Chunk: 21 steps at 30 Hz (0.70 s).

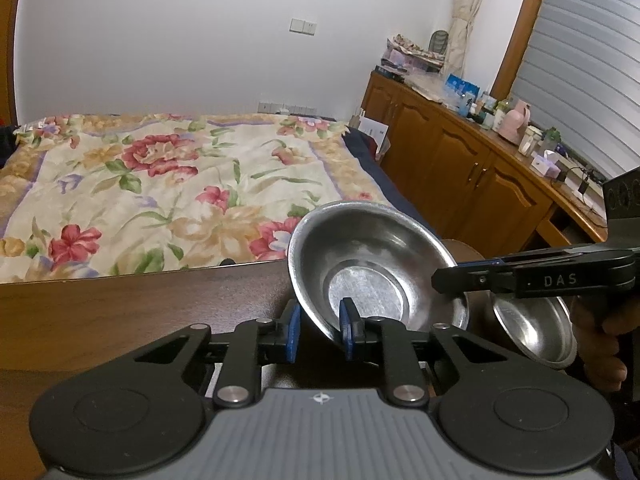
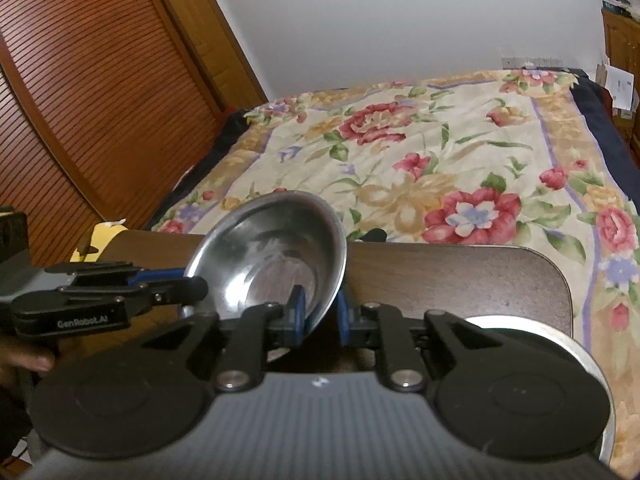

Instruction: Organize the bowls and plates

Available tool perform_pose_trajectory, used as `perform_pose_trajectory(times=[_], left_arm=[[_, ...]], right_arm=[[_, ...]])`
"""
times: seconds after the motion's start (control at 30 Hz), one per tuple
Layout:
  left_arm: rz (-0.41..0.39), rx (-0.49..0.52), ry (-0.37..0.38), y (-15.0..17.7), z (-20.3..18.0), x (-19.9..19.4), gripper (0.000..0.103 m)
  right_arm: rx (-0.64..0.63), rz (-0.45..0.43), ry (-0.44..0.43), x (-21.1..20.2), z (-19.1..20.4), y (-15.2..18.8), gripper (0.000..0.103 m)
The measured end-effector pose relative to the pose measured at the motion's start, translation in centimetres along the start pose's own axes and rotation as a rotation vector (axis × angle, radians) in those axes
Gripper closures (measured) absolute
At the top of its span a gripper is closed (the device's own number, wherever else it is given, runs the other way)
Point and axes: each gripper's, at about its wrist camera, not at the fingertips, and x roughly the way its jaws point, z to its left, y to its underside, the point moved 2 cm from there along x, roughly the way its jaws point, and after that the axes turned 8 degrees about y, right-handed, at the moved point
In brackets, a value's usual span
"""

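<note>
bowl: round shiny steel bowl [image 1: 376, 268], flat base, scuffed inside, tilted above dark wooden table [image 1: 140, 304]
left gripper [image 1: 320, 330]: blue pads clamped on bowl's near rim, one pad inside, one outside
right gripper [image 2: 320, 312]: clenched on rim of second steel bowl [image 2: 276, 256], also tilted
left view only: second bowl sits lower, right of first; wooden cabinets [image 1: 460, 164]
right view only: slatted wooden door [image 2: 92, 92]; wide silver plate rim [image 2: 588, 360] at table's near right
</note>
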Motion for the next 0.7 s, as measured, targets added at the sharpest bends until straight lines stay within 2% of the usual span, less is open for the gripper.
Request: perform_pose_trajectory(times=[0.7], left_arm=[[-0.082,0.054,0.016,0.1,-2.7,-6.2,0.080]], right_arm=[[-0.027,-0.078,0.006,-5.0,2.7,0.4,0.084]])
